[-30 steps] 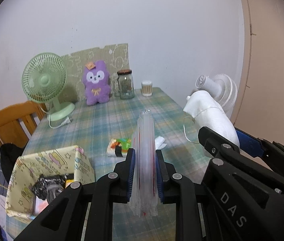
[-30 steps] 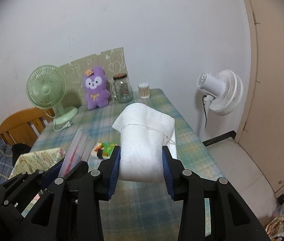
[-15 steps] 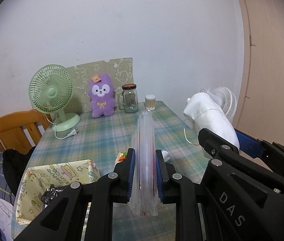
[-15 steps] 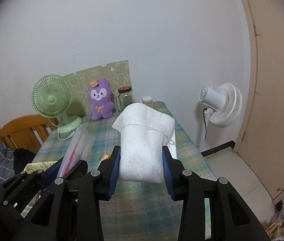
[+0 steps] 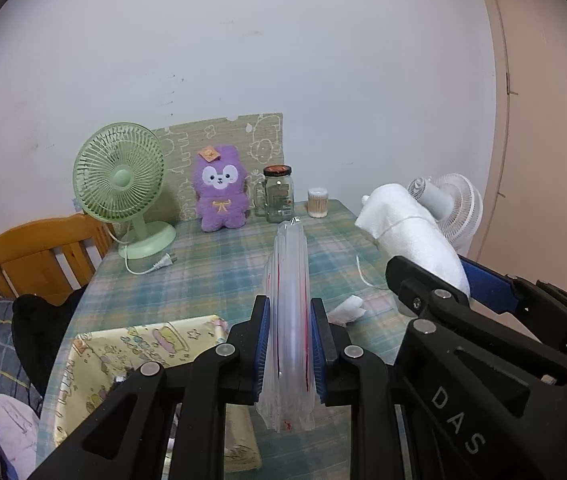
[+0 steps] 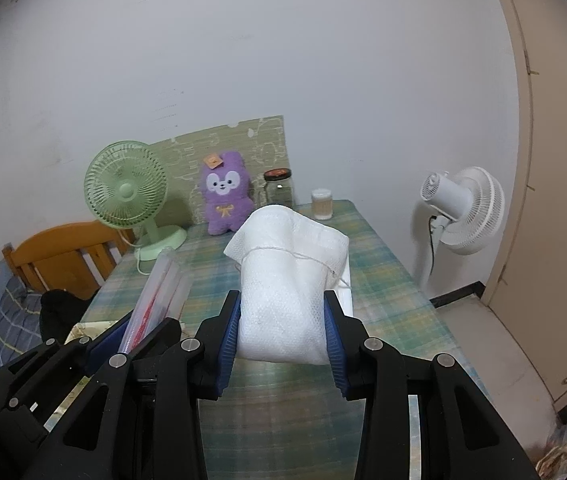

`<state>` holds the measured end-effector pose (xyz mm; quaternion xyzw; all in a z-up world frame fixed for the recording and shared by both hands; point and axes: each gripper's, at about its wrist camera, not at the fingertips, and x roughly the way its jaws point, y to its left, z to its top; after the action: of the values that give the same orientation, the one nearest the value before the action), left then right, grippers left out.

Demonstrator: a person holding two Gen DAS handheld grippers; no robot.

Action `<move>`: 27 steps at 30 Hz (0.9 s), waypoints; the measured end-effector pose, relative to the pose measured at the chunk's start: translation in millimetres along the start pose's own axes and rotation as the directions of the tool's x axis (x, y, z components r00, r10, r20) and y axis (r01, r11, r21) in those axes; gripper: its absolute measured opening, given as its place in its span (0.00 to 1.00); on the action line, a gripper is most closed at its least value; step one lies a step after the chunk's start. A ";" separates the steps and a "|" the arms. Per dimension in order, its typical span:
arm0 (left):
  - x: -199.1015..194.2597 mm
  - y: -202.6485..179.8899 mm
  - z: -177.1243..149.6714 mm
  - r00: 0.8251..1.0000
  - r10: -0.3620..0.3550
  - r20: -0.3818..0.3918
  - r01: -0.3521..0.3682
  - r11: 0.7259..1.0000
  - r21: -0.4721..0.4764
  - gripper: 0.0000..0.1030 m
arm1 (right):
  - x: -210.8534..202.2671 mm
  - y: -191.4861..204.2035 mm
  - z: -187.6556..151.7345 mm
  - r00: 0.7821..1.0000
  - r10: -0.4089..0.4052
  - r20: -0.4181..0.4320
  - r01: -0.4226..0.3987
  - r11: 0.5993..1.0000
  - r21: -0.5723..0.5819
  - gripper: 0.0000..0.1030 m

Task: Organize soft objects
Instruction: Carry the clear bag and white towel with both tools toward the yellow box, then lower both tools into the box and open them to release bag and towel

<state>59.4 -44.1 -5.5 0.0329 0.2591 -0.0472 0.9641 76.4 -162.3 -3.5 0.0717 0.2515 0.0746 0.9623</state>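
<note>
Left gripper (image 5: 290, 344) is clamping a clear zip bag (image 5: 289, 312) upright between its fingers; right gripper (image 6: 283, 338) is squeezing a white mesh pouch (image 6: 287, 292). Both are hanging above the plaid counter (image 5: 211, 276), side by side. Looks like the bagging step: next move probably needs the bag's mouth opened, then the pouch fed in. The yellow box (image 5: 123, 356) is sitting at the near-left.
</note>
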 end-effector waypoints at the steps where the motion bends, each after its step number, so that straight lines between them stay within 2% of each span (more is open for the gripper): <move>1: -0.6 3.0 -0.1 1.000 0.006 0.006 -0.006 1.000 0.003 0.17 | 0.7 3.8 0.1 1.000 0.005 0.000 -0.005 1.000 -0.005 0.41; 15: -3.3 48.1 -5.8 0.999 0.051 0.007 -0.051 0.998 -0.028 0.18 | 15.5 49.9 -2.0 0.998 0.060 -0.018 -0.061 0.997 -0.049 0.41; 27: 11.7 90.8 -24.5 0.994 0.093 -0.060 -0.097 0.993 -0.062 0.18 | 41.7 92.9 -18.6 0.990 0.111 -0.087 -0.118 0.989 -0.088 0.41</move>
<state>67.1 47.4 -28.9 0.0151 0.2859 0.0081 0.9581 93.2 -62.0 -23.0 0.0379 0.2825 0.1444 0.9476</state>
